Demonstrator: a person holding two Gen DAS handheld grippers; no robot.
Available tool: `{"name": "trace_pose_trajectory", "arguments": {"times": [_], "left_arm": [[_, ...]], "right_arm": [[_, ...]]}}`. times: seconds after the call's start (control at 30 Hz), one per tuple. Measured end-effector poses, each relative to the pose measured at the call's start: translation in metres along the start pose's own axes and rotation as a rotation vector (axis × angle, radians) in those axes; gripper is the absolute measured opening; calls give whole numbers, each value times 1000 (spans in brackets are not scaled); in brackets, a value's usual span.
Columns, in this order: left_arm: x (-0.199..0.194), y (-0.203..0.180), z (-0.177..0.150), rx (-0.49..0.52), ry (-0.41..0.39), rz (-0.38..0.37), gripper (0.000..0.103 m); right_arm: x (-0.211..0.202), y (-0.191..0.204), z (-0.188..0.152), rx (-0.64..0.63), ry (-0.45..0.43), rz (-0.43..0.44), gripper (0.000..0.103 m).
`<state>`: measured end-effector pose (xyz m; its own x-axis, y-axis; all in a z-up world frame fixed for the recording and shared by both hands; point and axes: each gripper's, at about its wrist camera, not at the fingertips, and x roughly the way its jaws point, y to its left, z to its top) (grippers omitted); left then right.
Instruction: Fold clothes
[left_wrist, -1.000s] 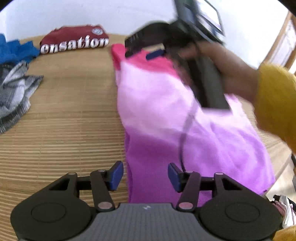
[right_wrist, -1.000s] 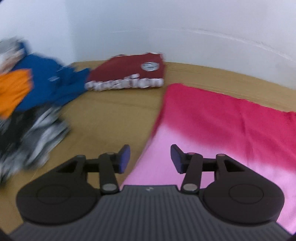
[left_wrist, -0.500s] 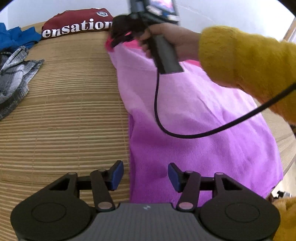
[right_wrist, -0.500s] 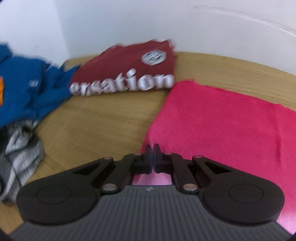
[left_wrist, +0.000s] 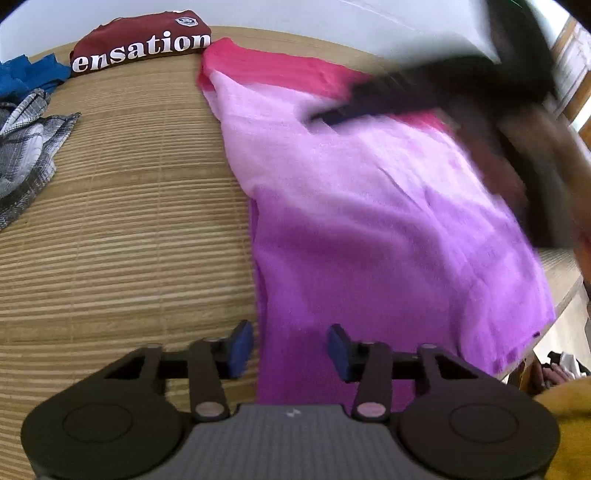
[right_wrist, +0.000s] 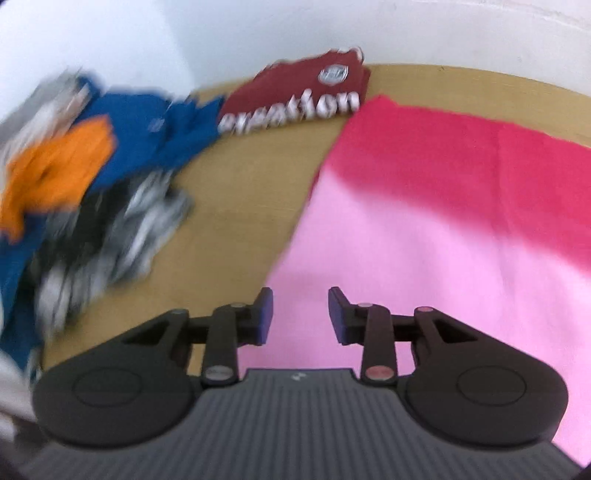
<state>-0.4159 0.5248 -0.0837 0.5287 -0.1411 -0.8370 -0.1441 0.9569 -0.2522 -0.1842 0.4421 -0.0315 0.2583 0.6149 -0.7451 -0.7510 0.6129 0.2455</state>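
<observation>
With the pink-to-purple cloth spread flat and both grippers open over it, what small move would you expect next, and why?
Probably the left gripper lowers and closes on the near left edge of the cloth. Its jaws, which have just been narrowing, straddle that edge without pinching it. The right gripper, jaws just reopened, also hovers empty over the left edge, farther up.

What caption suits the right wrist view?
Open fingers hover over a pink-and-red cloth beside a clothes pile.
</observation>
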Motion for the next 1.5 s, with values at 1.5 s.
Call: {"name": "trace_pose_trajectory", "arguments": {"times": [1.5], "left_arm": [[62,-295,-22,541,30,25,29]], "right_arm": [[-218,-116,-301,290,-237,-447,15]]}}
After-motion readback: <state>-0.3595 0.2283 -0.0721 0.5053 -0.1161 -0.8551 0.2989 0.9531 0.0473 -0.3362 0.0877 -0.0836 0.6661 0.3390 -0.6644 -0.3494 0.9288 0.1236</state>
